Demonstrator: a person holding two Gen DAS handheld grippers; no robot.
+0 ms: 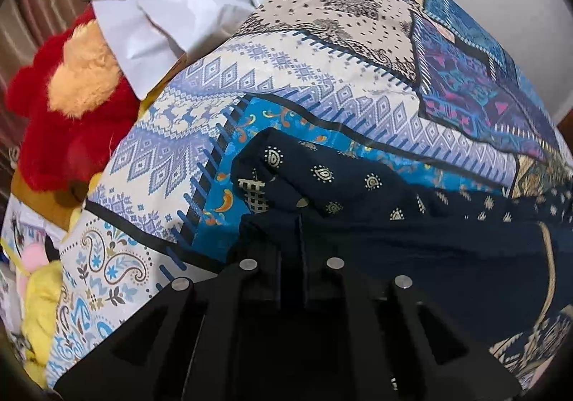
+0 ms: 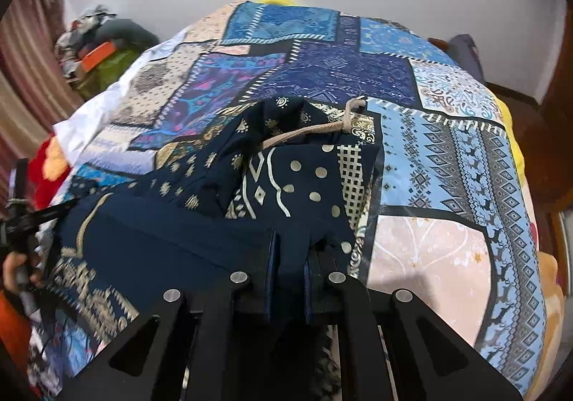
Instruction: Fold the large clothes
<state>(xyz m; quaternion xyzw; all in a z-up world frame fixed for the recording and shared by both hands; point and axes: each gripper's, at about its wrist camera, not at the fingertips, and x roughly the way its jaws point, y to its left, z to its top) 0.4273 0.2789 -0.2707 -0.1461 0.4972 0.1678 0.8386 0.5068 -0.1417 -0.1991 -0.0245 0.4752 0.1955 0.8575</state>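
A dark navy garment (image 1: 412, 243) with gold print lies partly bunched on the patchwork bedspread (image 1: 286, 78). In the left wrist view my left gripper (image 1: 298, 222) is shut, its fingers pinching a navy edge of the garment just above the spread. In the right wrist view my right gripper (image 2: 290, 240) is shut on another edge of the same garment (image 2: 286, 179), with cloth draped over and between its fingers. A beige drawstring (image 2: 315, 129) lies across the garment's far fold. A person's hand (image 2: 18, 268) holds the other gripper's handle at the left edge.
The bedspread (image 2: 447, 168) covers the whole bed. A red and tan plush toy (image 1: 71, 107), a white pillow (image 1: 161, 18) and yellow plush (image 1: 39, 300) crowd the bed's left side. A pile of clothes with an orange box (image 2: 104, 53) sits by the striped curtain (image 2: 25, 61).
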